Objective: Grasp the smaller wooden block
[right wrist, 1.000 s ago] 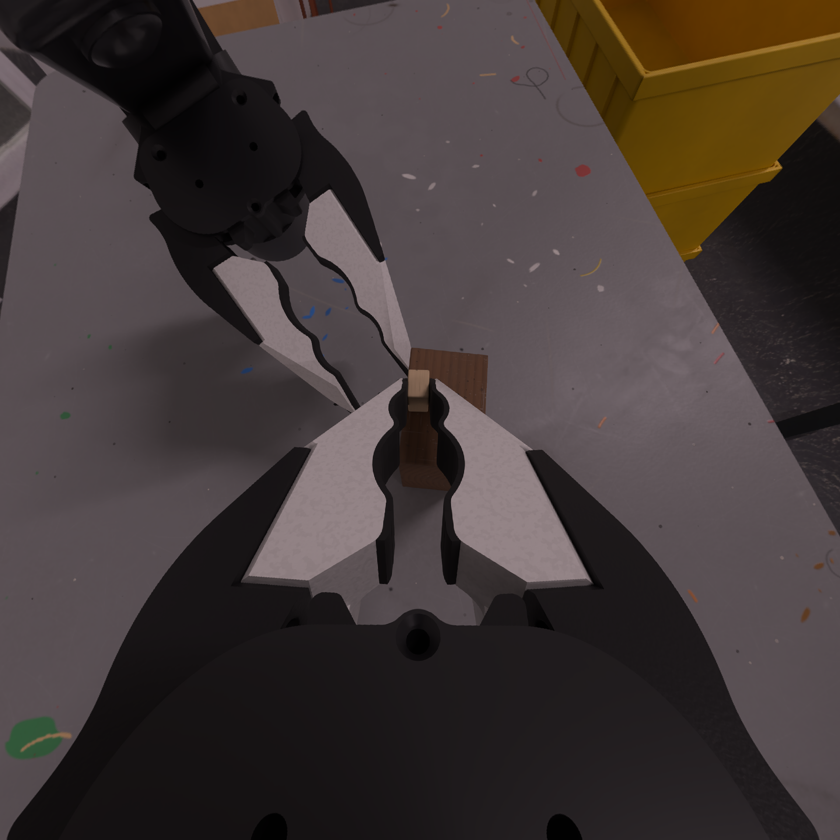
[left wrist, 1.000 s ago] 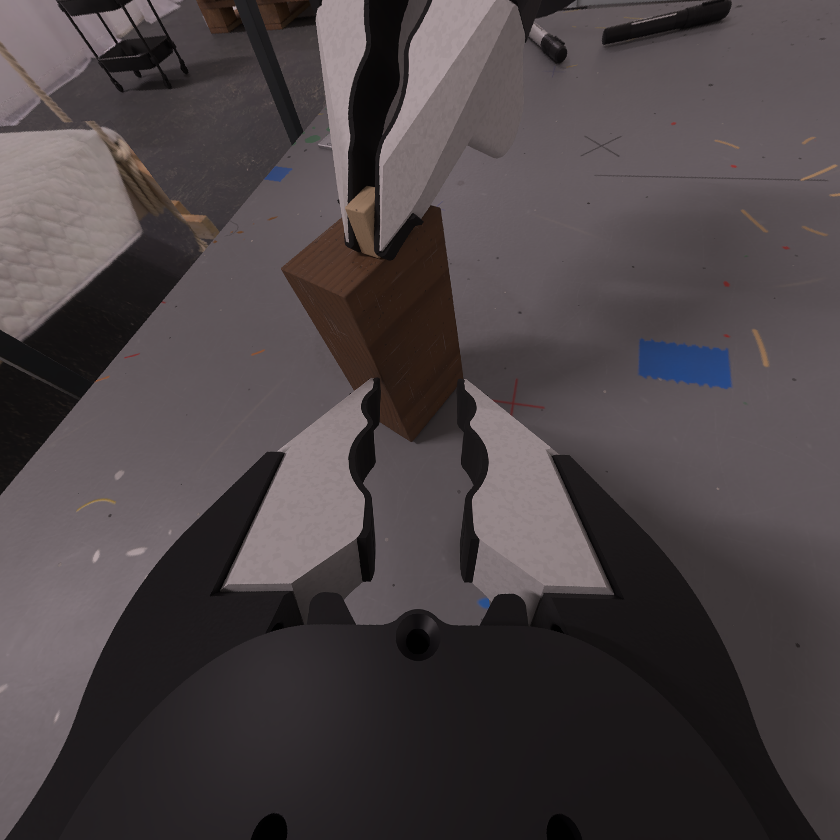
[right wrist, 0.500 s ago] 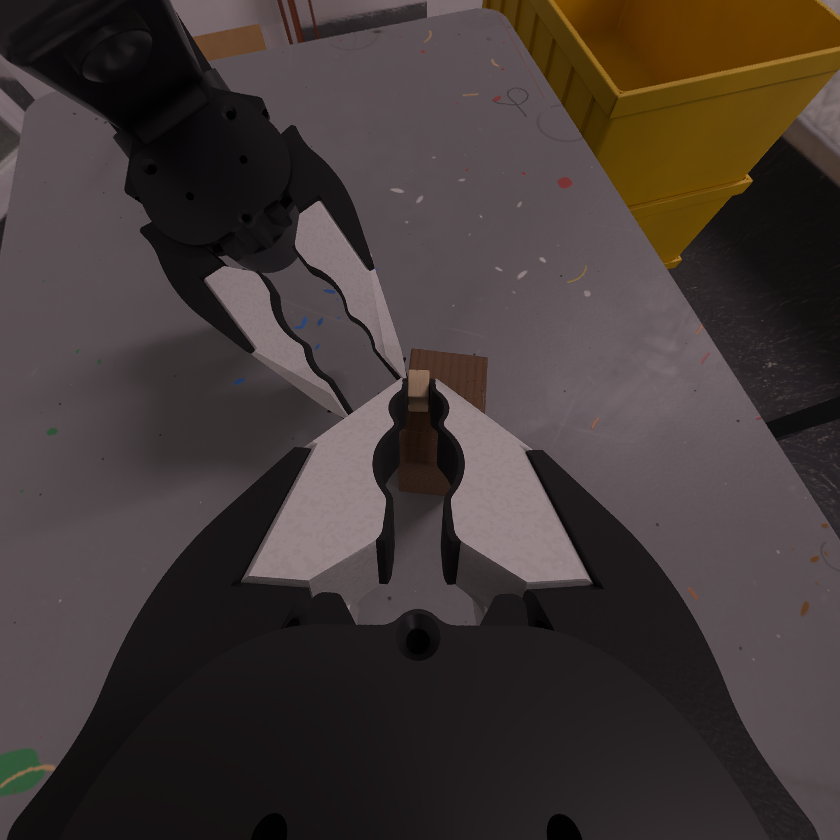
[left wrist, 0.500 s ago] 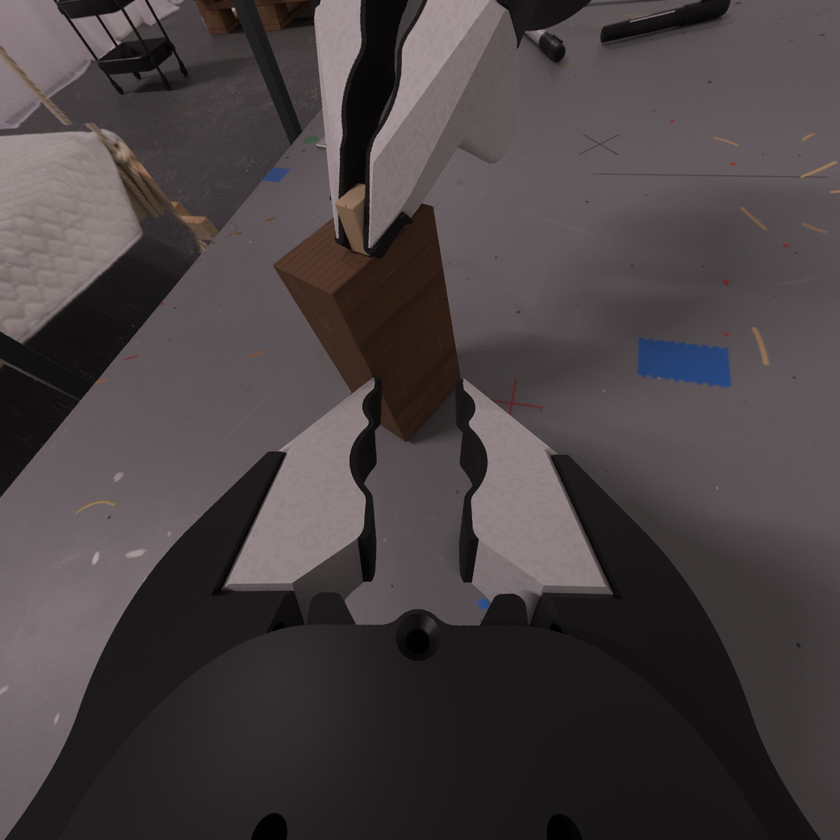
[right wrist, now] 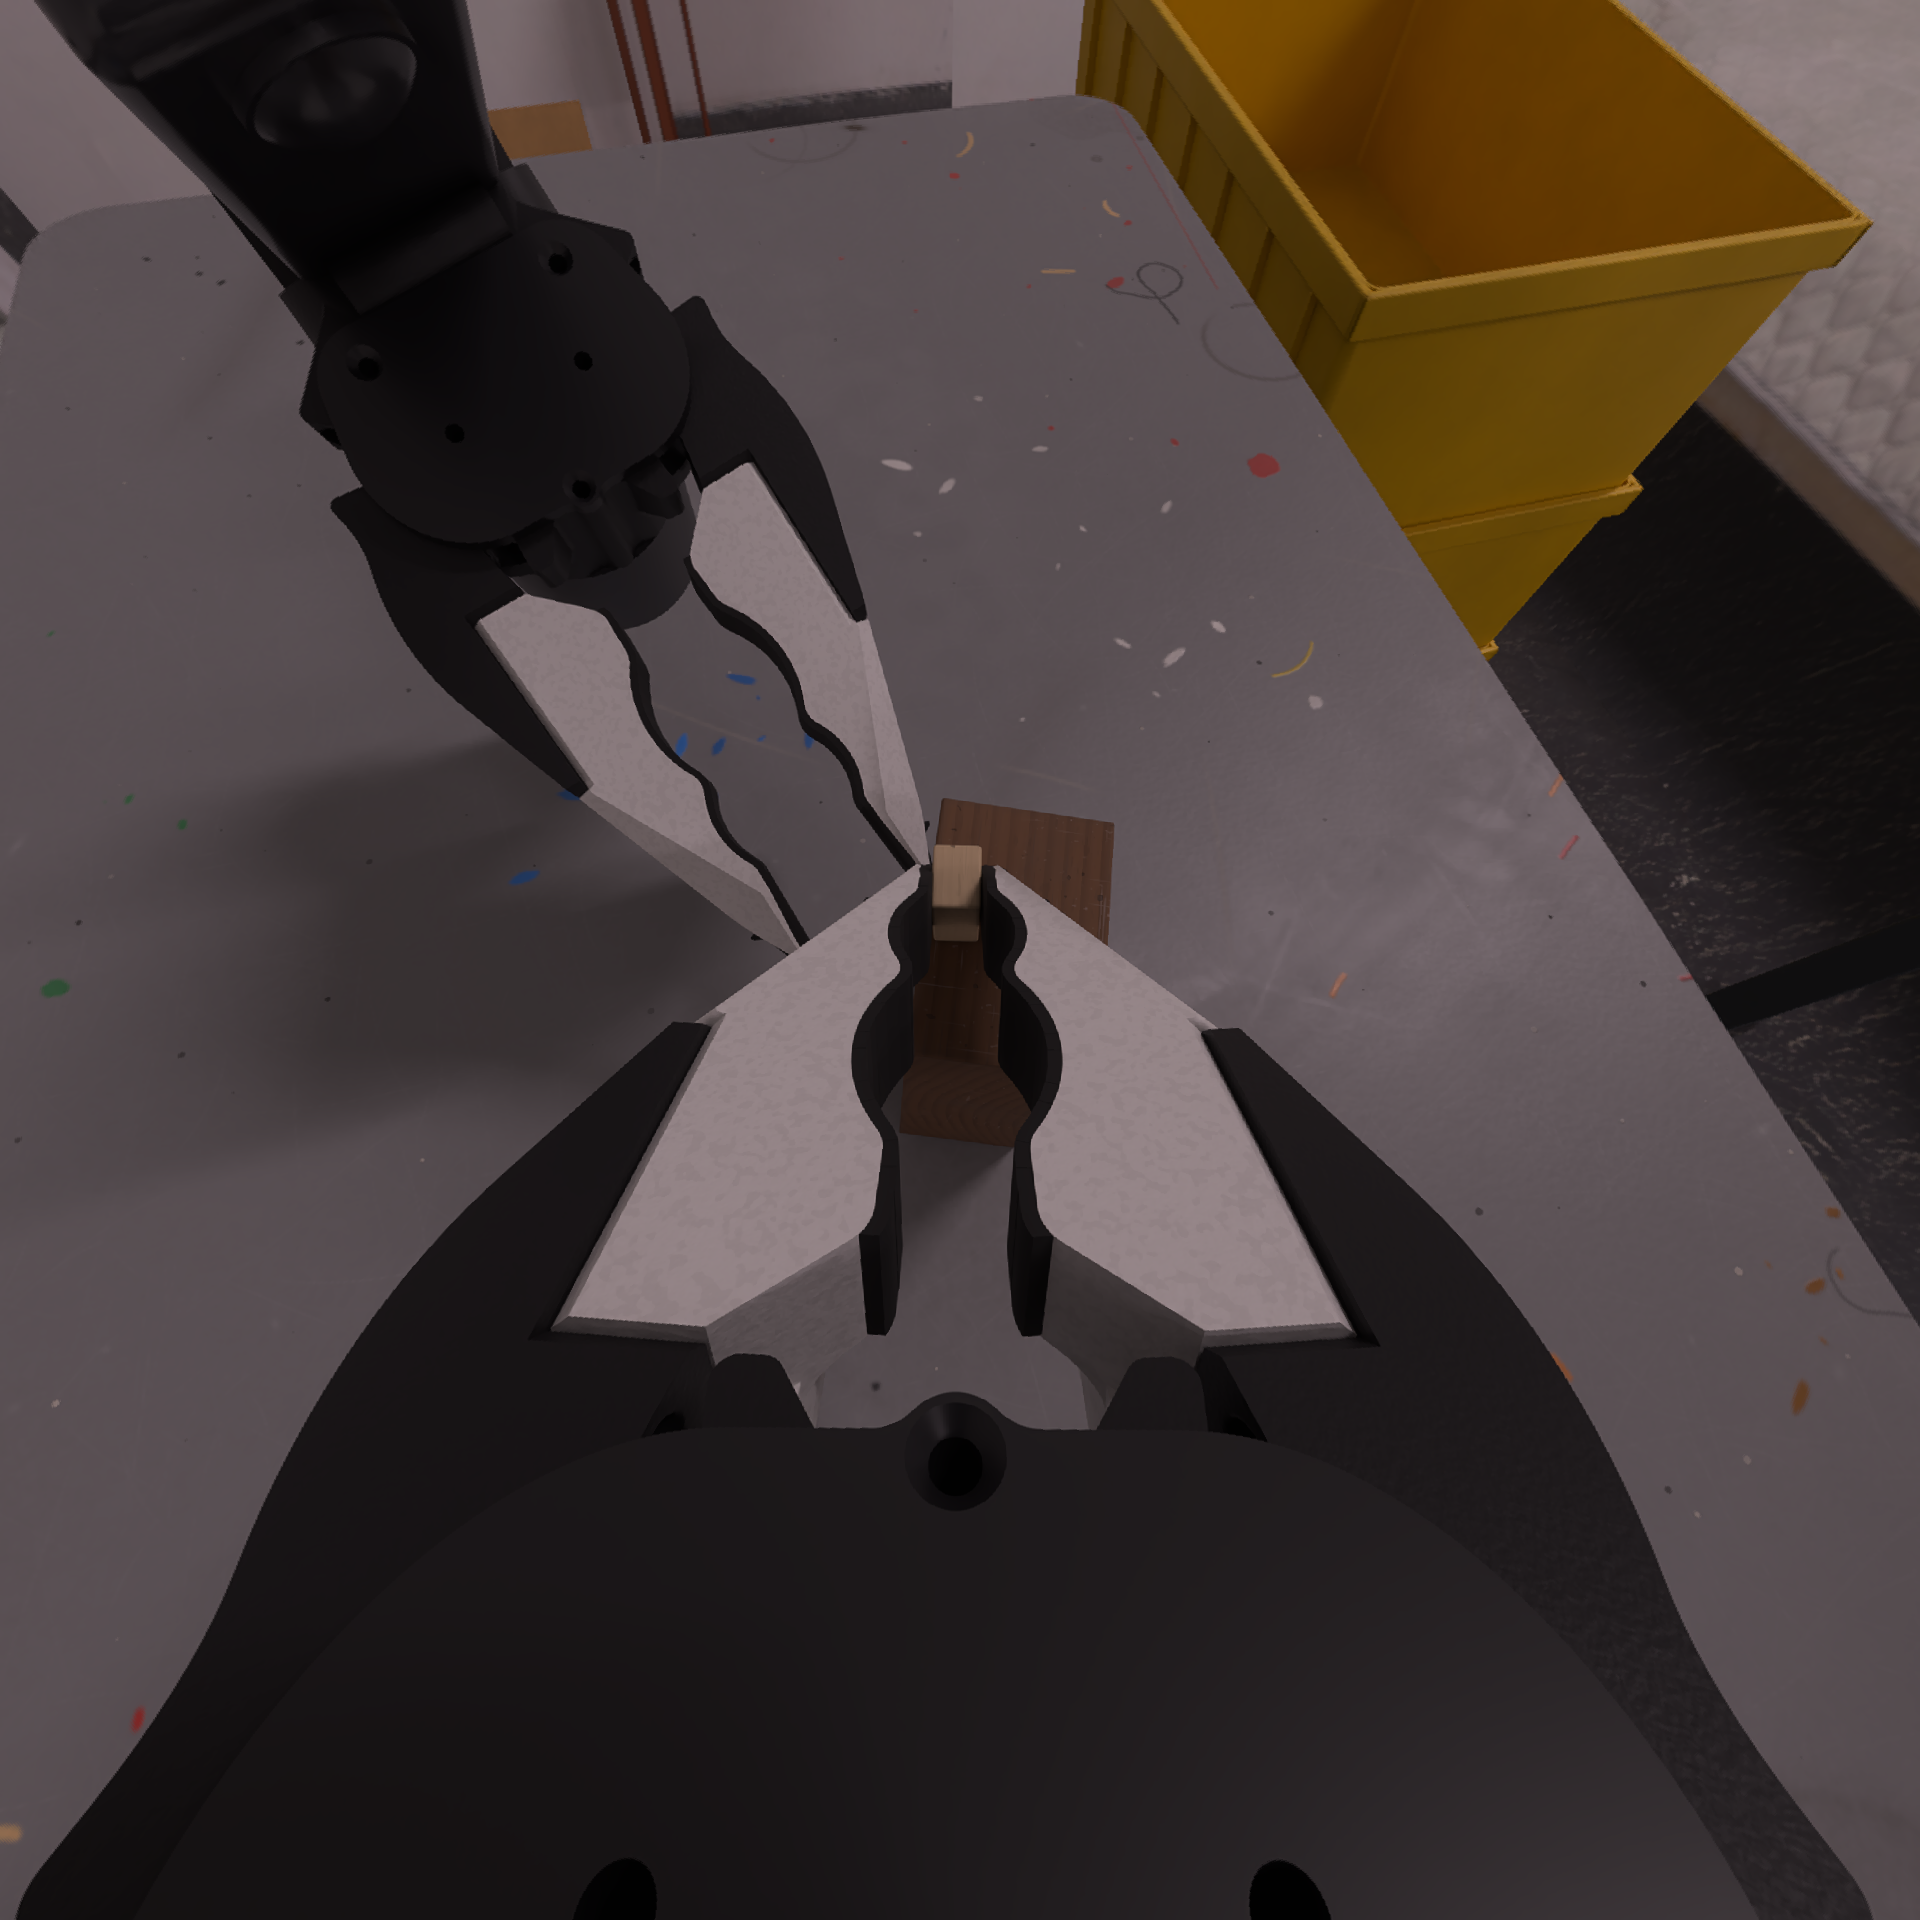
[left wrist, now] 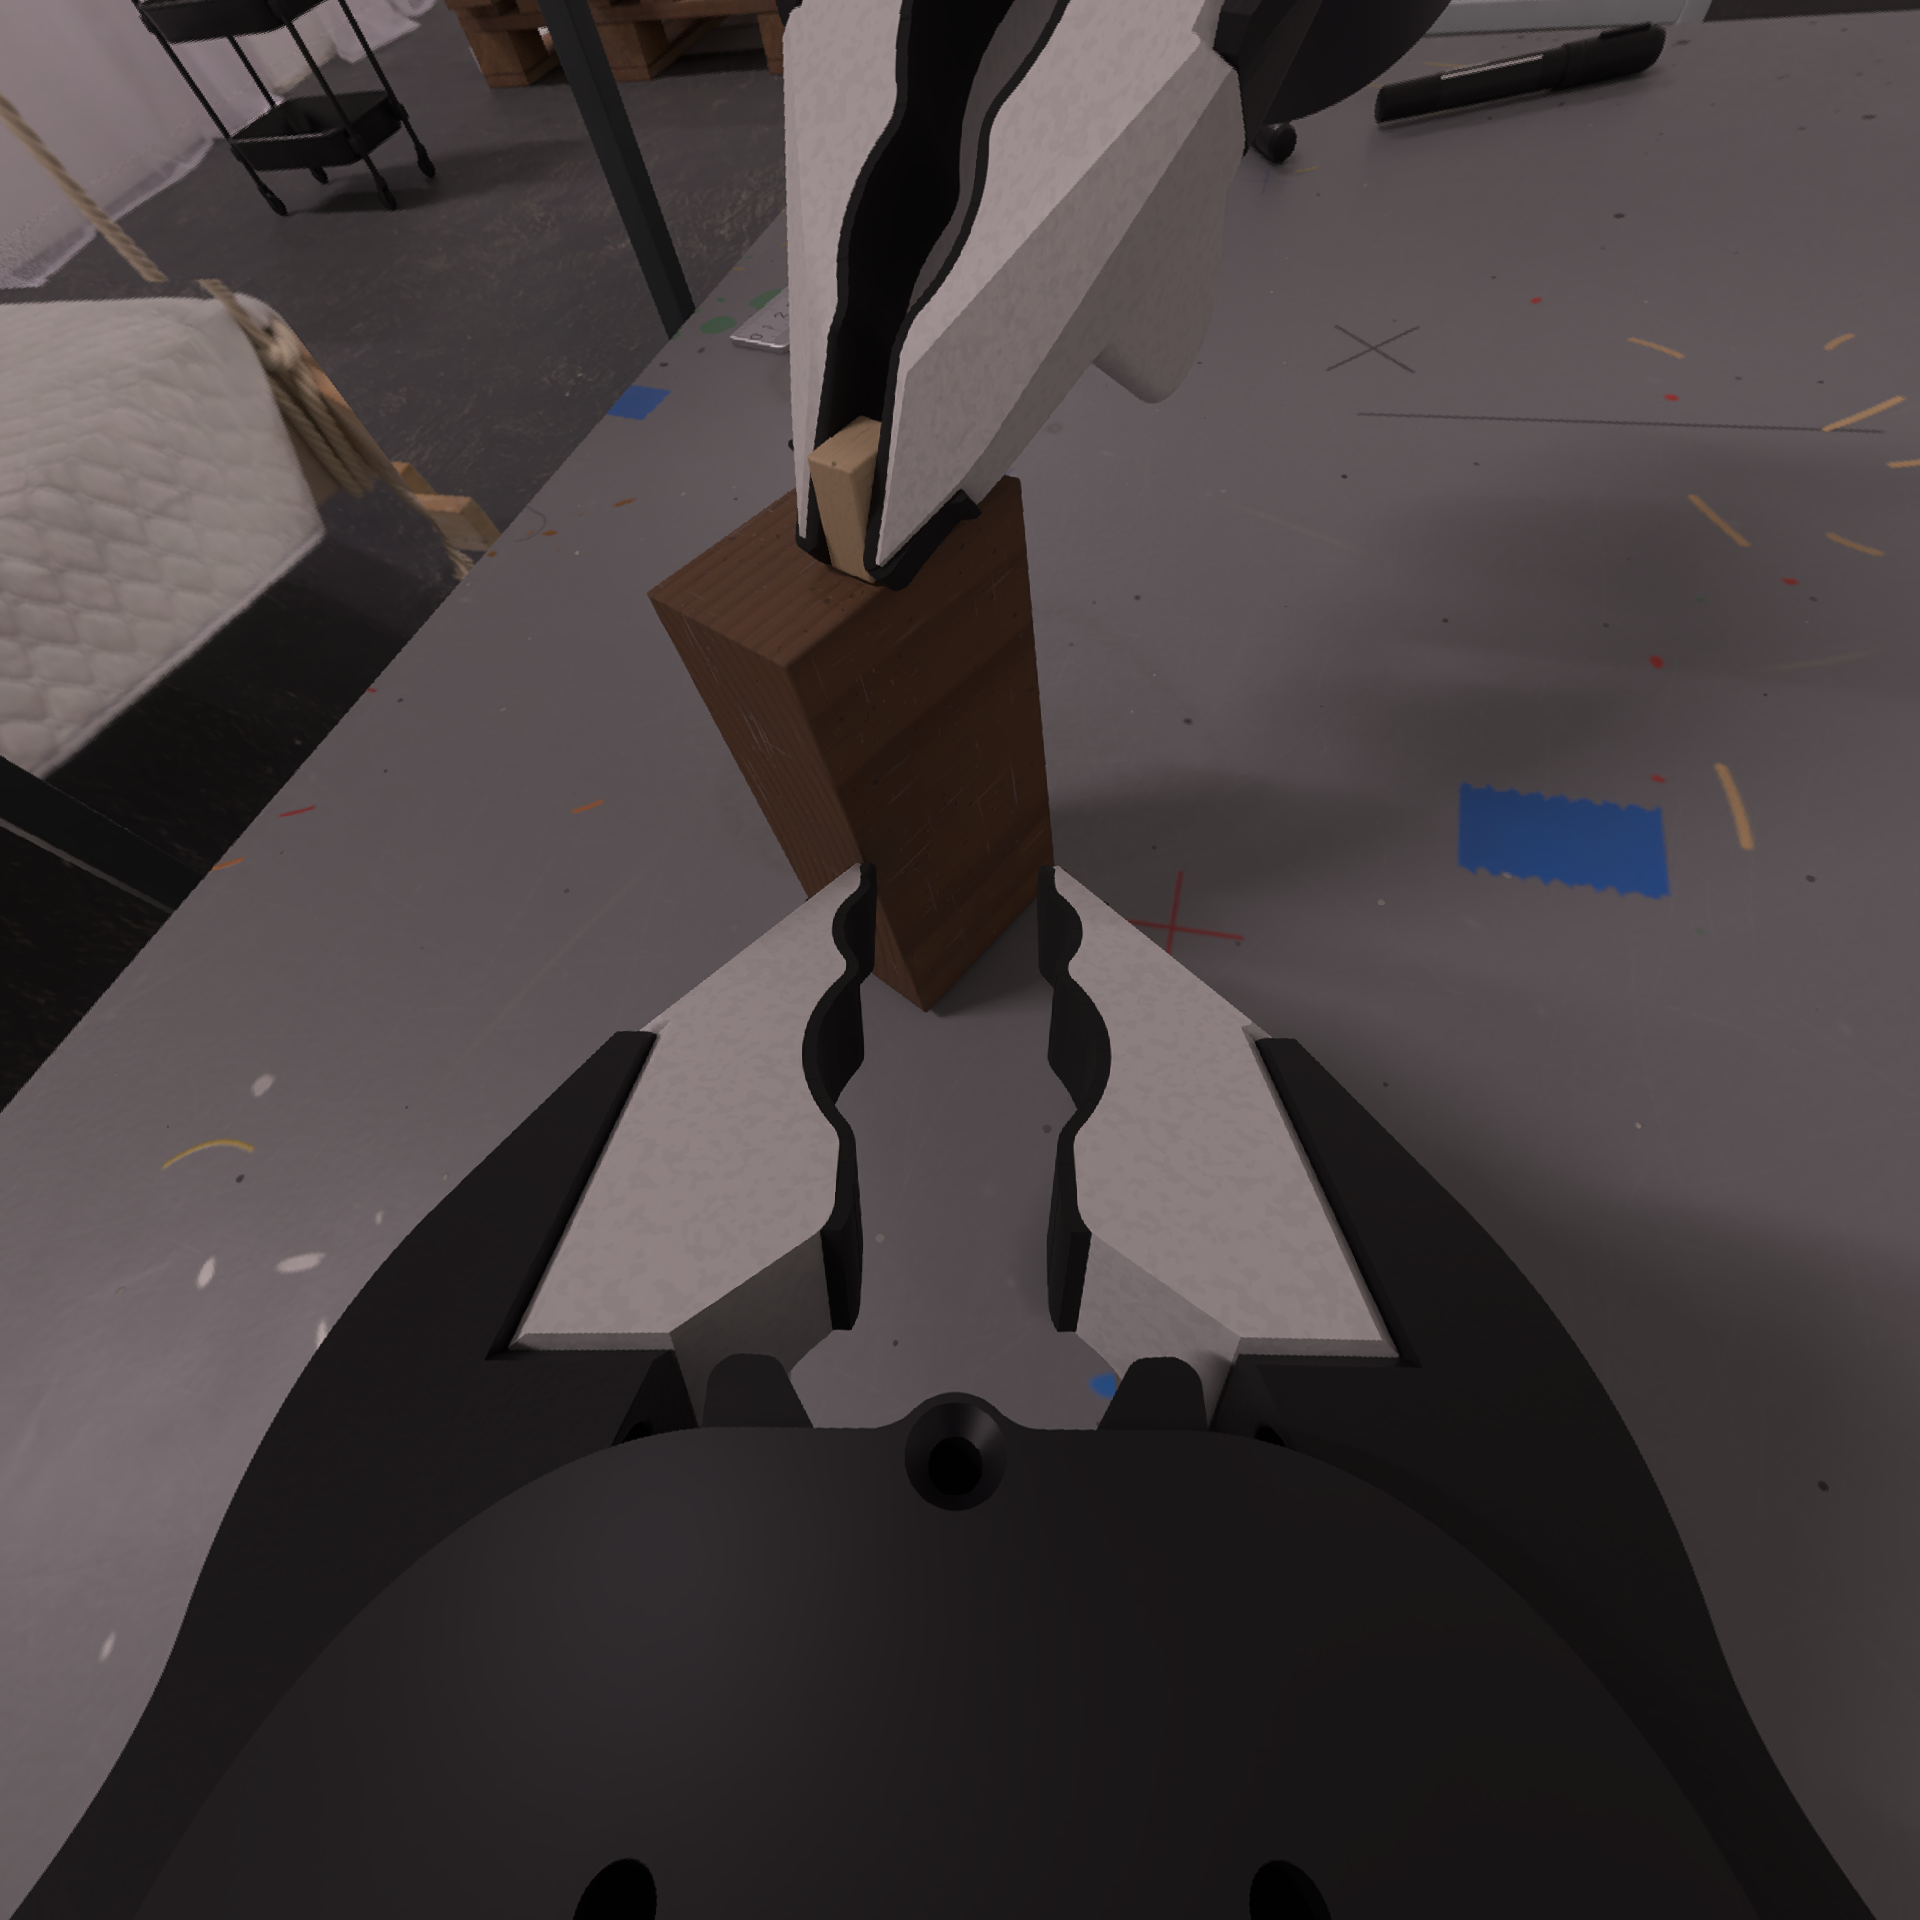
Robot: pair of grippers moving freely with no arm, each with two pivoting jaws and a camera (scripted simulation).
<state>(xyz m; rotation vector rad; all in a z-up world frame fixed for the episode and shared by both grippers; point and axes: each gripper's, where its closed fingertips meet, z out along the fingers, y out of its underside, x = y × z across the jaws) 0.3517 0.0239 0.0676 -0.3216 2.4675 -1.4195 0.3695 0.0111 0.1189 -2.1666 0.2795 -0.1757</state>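
Observation:
The smaller wooden block (right wrist: 956, 896) is light tan and stands on top of a tall dark brown block (right wrist: 1049, 862) on the grey table. My right gripper (right wrist: 956, 881) comes down from above and is shut on the small block. The left wrist view shows the same: the small block (left wrist: 844, 488) is pinched between the right gripper's fingertips (left wrist: 844, 561), its lower end at the dark block's (left wrist: 904, 727) top face. My left gripper (left wrist: 954, 883) is open and empty, low by the dark block's base, with its tips on either side of the block's near corner. It also shows in the right wrist view (right wrist: 852, 899).
A yellow bin (right wrist: 1558, 312) stands off the table's far right corner. Black markers (left wrist: 1517, 62) lie at the back of the table. A blue tape patch (left wrist: 1564, 842) is to the right. The table's left edge drops to a floor with a white mattress (left wrist: 104, 499) and a black cart (left wrist: 301, 114).
My right gripper stays shut on the small block while its view has drawn back, showing more of the yellow bin. The dark block's top has shifted slightly left. The left gripper has hardly moved.

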